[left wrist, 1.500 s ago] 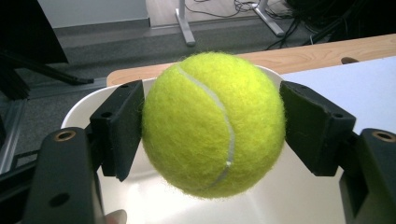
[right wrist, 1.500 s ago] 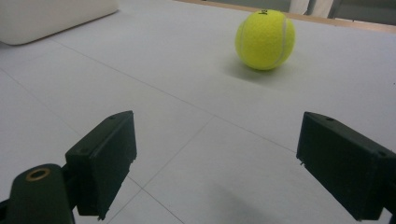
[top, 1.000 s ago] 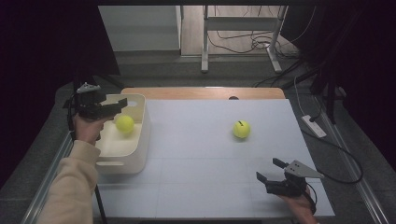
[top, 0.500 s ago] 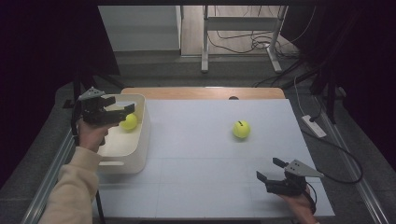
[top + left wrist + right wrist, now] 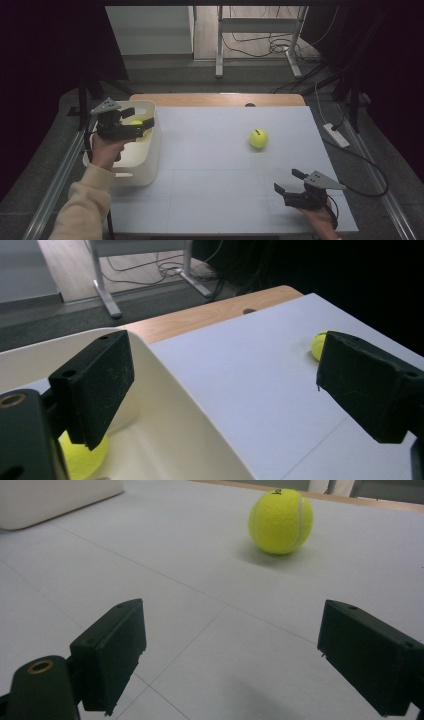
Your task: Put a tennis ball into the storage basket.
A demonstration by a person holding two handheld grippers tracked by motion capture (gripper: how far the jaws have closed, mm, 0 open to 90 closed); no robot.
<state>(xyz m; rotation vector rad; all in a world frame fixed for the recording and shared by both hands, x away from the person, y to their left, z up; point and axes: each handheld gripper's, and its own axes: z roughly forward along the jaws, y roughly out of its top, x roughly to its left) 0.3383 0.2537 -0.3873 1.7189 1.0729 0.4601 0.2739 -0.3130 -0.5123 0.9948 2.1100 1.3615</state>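
A yellow tennis ball rests on the white mat right of centre, seen close in the right gripper view and peeking past the right jaw in the left gripper view. A second yellow ball lies inside the white bin at the left, low beside the left jaw. My left gripper hovers over the bin, open; its jaws have just widened slightly, with nothing between them. Near the front right, my right gripper is open and empty, facing the ball on the mat.
The white mat covers most of the table, with a wooden strip at the back. A white power strip and cables lie off the right edge. Metal frame legs stand beyond the table.
My left gripper has drifted right and a little nearer over the bin, and now partly covers the ball there. The right gripper and the ball on the mat have stayed put.
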